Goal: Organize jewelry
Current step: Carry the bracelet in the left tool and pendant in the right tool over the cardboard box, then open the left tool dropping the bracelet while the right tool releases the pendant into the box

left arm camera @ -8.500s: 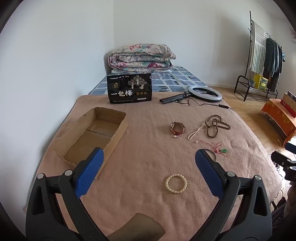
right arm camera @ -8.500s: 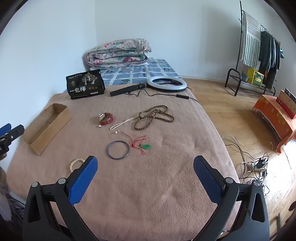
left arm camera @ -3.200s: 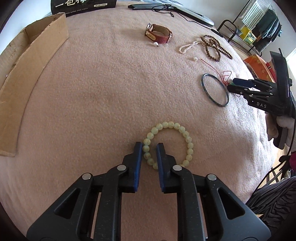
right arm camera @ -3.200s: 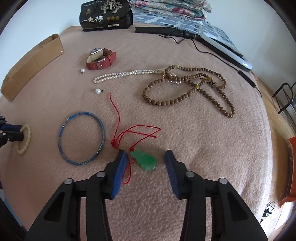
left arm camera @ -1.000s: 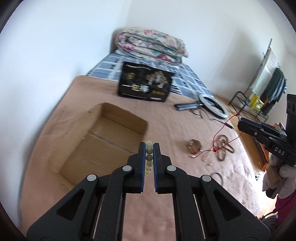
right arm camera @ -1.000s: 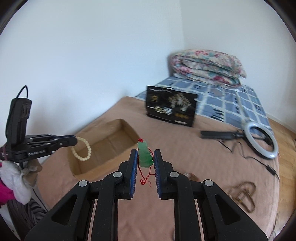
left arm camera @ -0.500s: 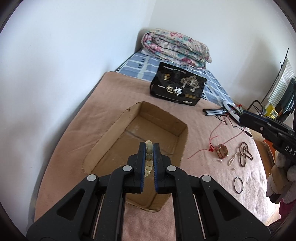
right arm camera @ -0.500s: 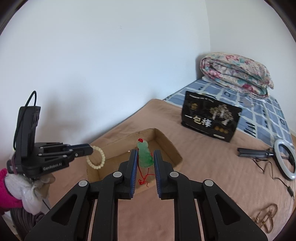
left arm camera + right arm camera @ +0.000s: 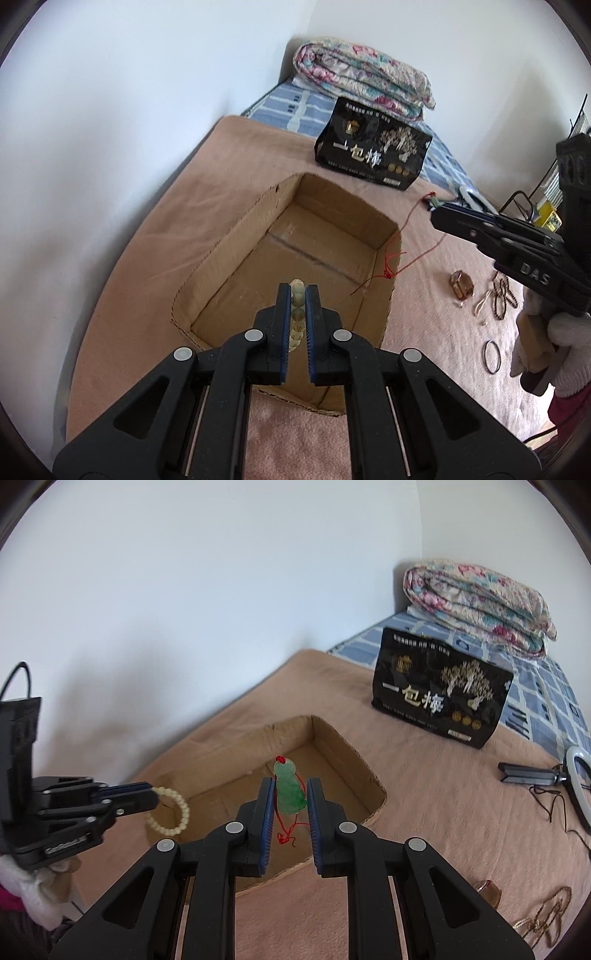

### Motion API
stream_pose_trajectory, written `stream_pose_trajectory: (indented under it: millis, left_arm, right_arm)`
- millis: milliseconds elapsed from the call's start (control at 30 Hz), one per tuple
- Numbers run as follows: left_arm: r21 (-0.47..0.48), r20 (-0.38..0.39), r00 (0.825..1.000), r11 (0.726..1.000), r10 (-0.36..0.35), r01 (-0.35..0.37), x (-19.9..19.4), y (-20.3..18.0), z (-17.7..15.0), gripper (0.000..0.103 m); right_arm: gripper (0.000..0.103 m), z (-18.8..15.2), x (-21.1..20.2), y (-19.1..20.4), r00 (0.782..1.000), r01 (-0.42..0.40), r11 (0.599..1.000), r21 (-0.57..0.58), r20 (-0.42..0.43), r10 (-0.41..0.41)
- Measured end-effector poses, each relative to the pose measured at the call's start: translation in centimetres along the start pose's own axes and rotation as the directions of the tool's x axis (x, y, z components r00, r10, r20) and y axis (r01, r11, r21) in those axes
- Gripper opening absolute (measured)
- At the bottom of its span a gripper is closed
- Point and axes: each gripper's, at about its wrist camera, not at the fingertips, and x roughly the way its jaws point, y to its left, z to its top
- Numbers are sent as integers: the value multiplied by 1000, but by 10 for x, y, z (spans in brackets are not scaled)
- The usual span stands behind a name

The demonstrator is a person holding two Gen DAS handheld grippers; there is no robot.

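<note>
An open cardboard box point(image 9: 236, 236) point(image 9: 354, 755) lies on the pink blanket. My left gripper point(image 9: 297, 295) is shut on a pale bead bracelet point(image 9: 296, 291) and hangs over the box's near end; from the right wrist view the bracelet point(image 9: 170, 812) dangles from that gripper point(image 9: 149, 794). My right gripper point(image 9: 290, 788) is shut on a green jade pendant point(image 9: 290, 788) above the box's near rim. The pendant's red cord point(image 9: 413, 221) trails from the right gripper point(image 9: 437, 208) down across the box's right wall.
A black printed bag point(image 9: 371, 153) stands behind the box, with a folded quilt point(image 9: 362, 79) beyond it. A red-strap watch point(image 9: 461, 288), pearl strand point(image 9: 482, 304), brown bead necklace point(image 9: 500, 299) and dark bangle point(image 9: 491, 356) lie on the blanket at right. A ring light point(image 9: 578, 786) lies far right.
Both grippers have come closer to the box and lower, each keeping its piece. The red cord now drapes over the box's right wall.
</note>
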Motion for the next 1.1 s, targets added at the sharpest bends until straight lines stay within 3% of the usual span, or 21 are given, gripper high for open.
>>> stream_pose_trajectory:
  millis: [400,767,800,933,967,1033,1100]
  left_arm:
    - [24,-63,998,999,23,-21,27,-1,-9,5]
    - [21,-66,998,1000,24,-23,28,0,-8,5]
    - [21,-66,998,999,25,-24,29,1,-7,5]
    - [24,-60,997,999,40,-39,28,3,-6,9]
    - [24,-59,997,999,44,-42,27,3,-6,14]
    - [19,-55,997,999,48,-47,27,4,-6,42]
    - [19,-49,997,999,52,-51,25,3,-6,44]
  right_arm:
    - [16,-16,44,-6,995,37,999,8,-90,-36]
    - [17,-23,51,-2,993,32,999,-2,-118,-32]
    - [21,-23,51,-1,992,37,999,-4,-119,-37]
    - [54,-23,48,-2,993,54,999,-6,-108,-54]
    - [56,-22,46,-1,993,62,998,-8,-101,-62]
    - [66,-22,44,-1,992,80,997,-14,-98,-81]
    - [77,-21,41,-2,989,113,993,-19,-93,-115]
